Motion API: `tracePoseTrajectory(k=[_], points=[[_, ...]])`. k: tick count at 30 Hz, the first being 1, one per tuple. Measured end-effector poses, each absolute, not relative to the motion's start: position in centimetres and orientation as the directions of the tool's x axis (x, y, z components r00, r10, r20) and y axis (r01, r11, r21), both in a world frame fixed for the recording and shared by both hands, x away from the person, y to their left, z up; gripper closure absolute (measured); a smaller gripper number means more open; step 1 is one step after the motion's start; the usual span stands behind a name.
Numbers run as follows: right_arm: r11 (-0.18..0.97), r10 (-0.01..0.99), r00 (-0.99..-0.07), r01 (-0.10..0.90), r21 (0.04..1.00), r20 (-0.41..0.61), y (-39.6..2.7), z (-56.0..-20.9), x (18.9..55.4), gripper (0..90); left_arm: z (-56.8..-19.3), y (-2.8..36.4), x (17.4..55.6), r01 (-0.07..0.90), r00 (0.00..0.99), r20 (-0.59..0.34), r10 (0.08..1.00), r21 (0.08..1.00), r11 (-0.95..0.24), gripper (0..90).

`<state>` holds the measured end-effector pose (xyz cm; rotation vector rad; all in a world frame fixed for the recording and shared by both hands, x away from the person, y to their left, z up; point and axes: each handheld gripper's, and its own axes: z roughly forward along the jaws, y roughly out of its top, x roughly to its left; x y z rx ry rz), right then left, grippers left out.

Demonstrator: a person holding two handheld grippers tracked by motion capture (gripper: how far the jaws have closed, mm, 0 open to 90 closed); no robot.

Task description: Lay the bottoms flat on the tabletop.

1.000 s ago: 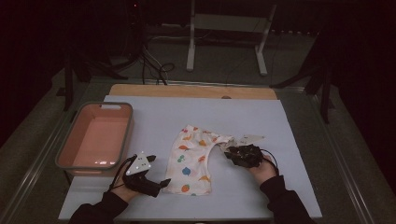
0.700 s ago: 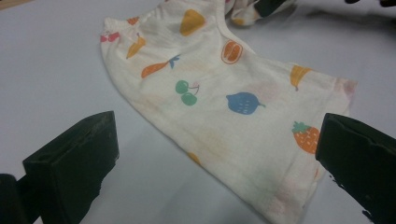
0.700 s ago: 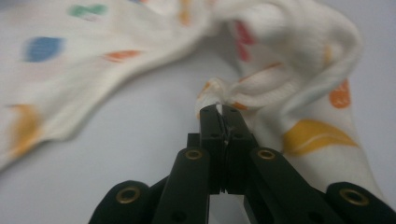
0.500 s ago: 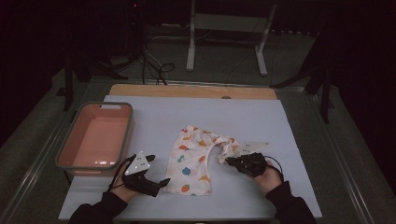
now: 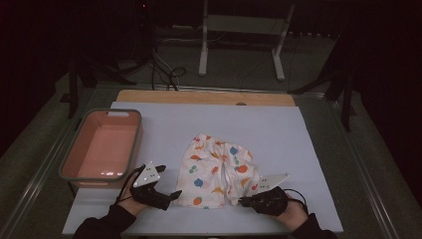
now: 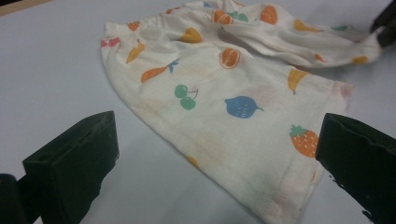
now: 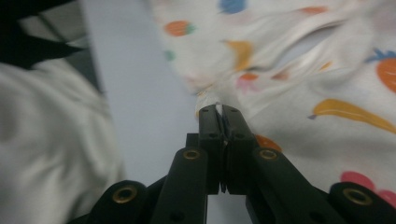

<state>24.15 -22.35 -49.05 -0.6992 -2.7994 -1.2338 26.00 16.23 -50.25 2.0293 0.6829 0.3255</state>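
- The shorts (image 5: 219,172) I am working on look like soft, thin cloth, matt cream with a printed fruit pattern, creased and rumpled where my right tool (image 7: 220,112) pinches a fold.
- My left tool (image 6: 219,154), just beside the shorts, has blocky black jaws of matt, slightly grainy plastic or rubber.
- The right tool's arms look like smooth black plastic with a faint sheen, set with brass-coloured metal rivets.
- The counter (image 5: 298,144) under the shorts is a smooth, matt pale-blue sheet; a bare strip of wood shows along its far edge.
- The basin (image 5: 69,159), left of the shorts, is pink plastic with a glossy inside.
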Motion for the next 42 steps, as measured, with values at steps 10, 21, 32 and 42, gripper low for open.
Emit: tracePoseTrajectory(k=[10, 21, 32, 42], points=[[0.531, 0.395, -0.901, 0.384, 0.755, 0.18, -22.9, -48.2, 24.4, 57.1, -50.3, 16.2, 26.0, 0.34, 0.81, -0.046, 0.585, 0.85, -0.404, 0.6], [0.38, 0.614, -0.777, 0.443, 0.812, 0.137, -26.7, -47.3, 26.8, 13.9, -50.2, 16.0, 26.2, 0.337, 0.811, -0.039, 0.584, 0.847, -0.411, 0.6], [0.31, 0.718, -0.691, 0.424, 0.851, 0.082, -28.4, -47.8, 30.9, 15.3, -48.7, 14.5, 29.3, 0.369, 0.778, -0.044, 0.627, 0.84, -0.398, 3.0], [0.242, 0.778, -0.611, 0.51, 0.825, 0.149, -26.6, -47.8, 36.6, 17.0, -47.0, 12.1, 34.1, 0.408, 0.763, -0.037, 0.645, 0.802, -0.437, 3.5]])
